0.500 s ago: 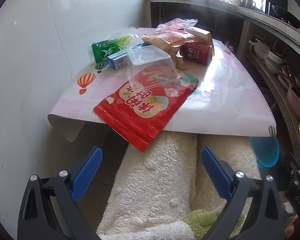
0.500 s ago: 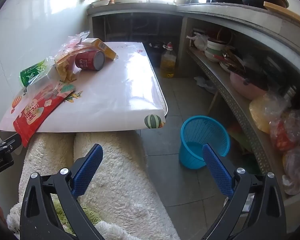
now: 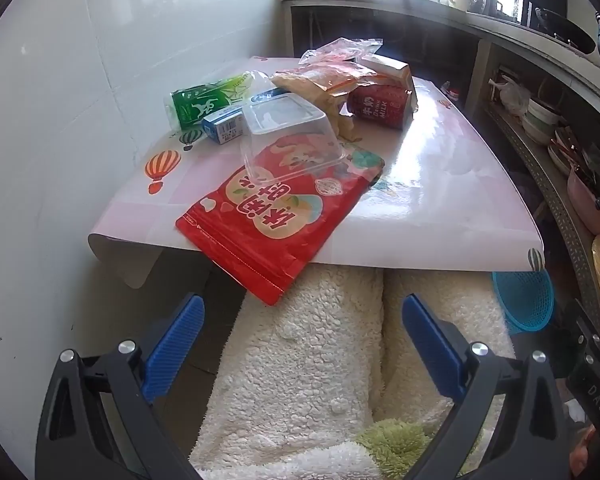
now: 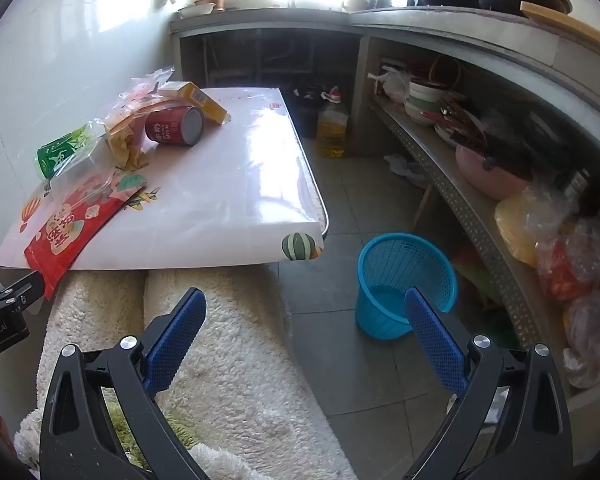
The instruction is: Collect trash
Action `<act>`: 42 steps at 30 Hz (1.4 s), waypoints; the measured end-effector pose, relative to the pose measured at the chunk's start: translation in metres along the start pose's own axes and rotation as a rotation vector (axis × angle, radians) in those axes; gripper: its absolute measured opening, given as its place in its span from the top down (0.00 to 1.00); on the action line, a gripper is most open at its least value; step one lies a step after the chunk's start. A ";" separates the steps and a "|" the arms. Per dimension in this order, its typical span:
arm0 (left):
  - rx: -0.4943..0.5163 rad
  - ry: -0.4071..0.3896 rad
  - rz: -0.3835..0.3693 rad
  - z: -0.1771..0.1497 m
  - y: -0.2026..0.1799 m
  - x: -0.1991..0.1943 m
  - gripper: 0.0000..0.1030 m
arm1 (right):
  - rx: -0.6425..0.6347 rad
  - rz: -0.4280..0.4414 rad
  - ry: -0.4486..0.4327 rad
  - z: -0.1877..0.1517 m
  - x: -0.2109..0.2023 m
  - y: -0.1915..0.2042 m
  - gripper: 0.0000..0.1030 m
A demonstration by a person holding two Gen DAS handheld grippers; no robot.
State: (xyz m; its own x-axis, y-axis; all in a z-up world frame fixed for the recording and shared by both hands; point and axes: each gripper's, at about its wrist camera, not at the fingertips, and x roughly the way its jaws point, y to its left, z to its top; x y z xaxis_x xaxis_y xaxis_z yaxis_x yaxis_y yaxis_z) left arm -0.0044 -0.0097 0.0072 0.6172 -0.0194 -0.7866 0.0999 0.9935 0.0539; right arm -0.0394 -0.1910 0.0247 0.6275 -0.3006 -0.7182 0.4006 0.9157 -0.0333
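1. The red snack bag (image 3: 276,216) is lying ahead of and above the left gripper (image 3: 302,344), its long axis running from the table's (image 3: 440,200) near edge, which it is overhanging, back toward the far right corner.
2. The left gripper is sitting nearer; the right gripper (image 4: 306,328) is facing the blue basket (image 4: 404,280) on the floor off the near right corner.
3. Both grippers are gaping wide, grasping nothing.
4. A clear tub (image 3: 288,136) is resting on the bag, and the pile behind it is overlapping, so those pieces are hard to separate.
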 end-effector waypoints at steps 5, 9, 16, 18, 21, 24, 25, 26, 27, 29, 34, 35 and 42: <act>0.000 0.000 0.001 0.000 0.000 0.000 0.06 | 0.001 0.003 0.004 0.002 0.000 -0.005 0.07; 0.000 0.002 0.002 0.001 -0.001 0.000 0.06 | 0.001 0.003 0.003 0.004 0.000 -0.006 0.07; -0.001 0.003 0.004 0.004 -0.002 0.000 0.06 | 0.007 0.001 0.002 0.004 0.001 -0.005 0.07; -0.001 0.002 0.005 0.003 -0.001 0.000 0.06 | 0.006 0.001 0.001 0.003 0.001 -0.004 0.07; -0.001 0.004 0.004 0.004 0.000 0.001 0.06 | 0.005 0.002 0.000 0.004 0.001 -0.005 0.07; -0.001 0.005 0.005 0.003 0.001 0.003 0.06 | 0.008 0.002 0.002 0.005 0.000 -0.005 0.07; -0.001 0.004 0.005 0.003 0.001 0.003 0.06 | 0.008 0.001 0.002 0.005 0.000 -0.005 0.07; 0.000 0.005 0.005 0.003 0.001 0.003 0.06 | 0.008 0.001 0.001 0.004 0.000 -0.005 0.07; -0.001 0.005 0.005 0.004 0.001 0.003 0.06 | 0.008 0.001 0.001 0.005 0.000 -0.005 0.07; 0.000 0.004 0.005 0.003 0.001 0.003 0.06 | 0.009 0.001 0.000 0.005 0.000 -0.005 0.07; 0.001 0.004 0.006 0.003 0.002 0.004 0.06 | 0.009 0.002 0.000 0.005 0.001 -0.005 0.07; 0.000 0.004 0.007 0.003 0.002 0.004 0.06 | 0.009 0.002 0.000 0.005 0.000 -0.005 0.07; -0.003 0.008 0.013 0.001 0.004 0.007 0.06 | 0.010 0.003 0.002 0.005 0.001 -0.003 0.07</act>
State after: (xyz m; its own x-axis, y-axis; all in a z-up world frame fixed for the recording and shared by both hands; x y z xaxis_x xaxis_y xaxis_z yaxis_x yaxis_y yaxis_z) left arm 0.0011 -0.0055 0.0024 0.6122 -0.0056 -0.7907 0.0899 0.9940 0.0625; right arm -0.0366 -0.1958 0.0274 0.6276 -0.2971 -0.7196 0.4054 0.9139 -0.0238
